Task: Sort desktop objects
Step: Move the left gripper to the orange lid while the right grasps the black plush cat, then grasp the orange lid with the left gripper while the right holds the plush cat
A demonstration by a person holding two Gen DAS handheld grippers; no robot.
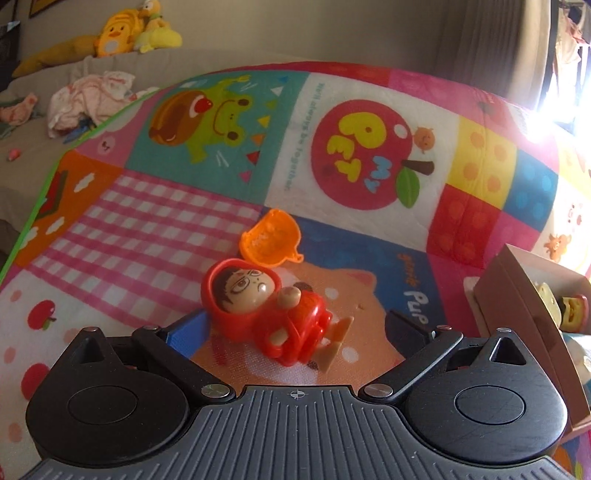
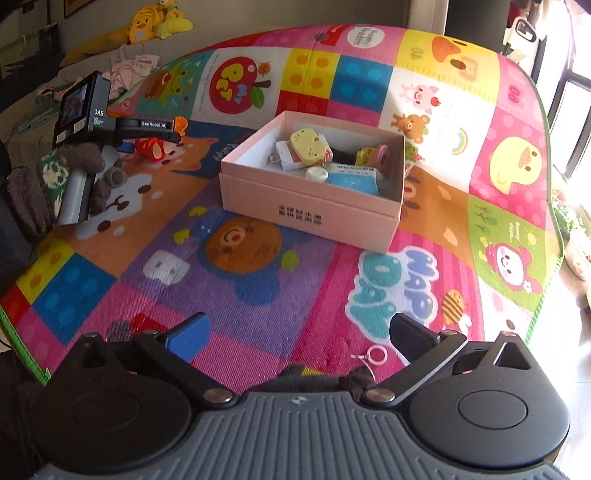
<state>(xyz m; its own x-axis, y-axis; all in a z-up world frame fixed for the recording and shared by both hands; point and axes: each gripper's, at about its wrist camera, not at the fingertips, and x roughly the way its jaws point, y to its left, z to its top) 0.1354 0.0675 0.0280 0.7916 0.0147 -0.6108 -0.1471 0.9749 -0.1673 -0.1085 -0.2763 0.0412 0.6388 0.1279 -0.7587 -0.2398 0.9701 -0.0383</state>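
Note:
A red toy figure [image 1: 273,314] with a face in a hood lies on its back on the play mat, between the wide-open fingers of my left gripper [image 1: 295,325]. An orange plastic shell [image 1: 271,240] lies just beyond it. The figure [image 2: 153,147] also shows in the right wrist view, under the left gripper device [image 2: 110,125]. A pink box [image 2: 314,206] holds several small objects, among them a yellow animal-shaped piece [image 2: 308,146] and a blue packet [image 2: 352,179]. My right gripper [image 2: 299,332] is open and empty over the mat. A pink ring on a cord [image 2: 375,356] lies by its right finger.
The box's corner [image 1: 517,295] stands close on the right in the left wrist view. A sofa [image 1: 166,62] with yellow plush toys [image 1: 125,29] and crumpled clothes [image 1: 92,99] lies behind the mat. The mat's green edge [image 2: 22,354] runs near left. Bright window at right.

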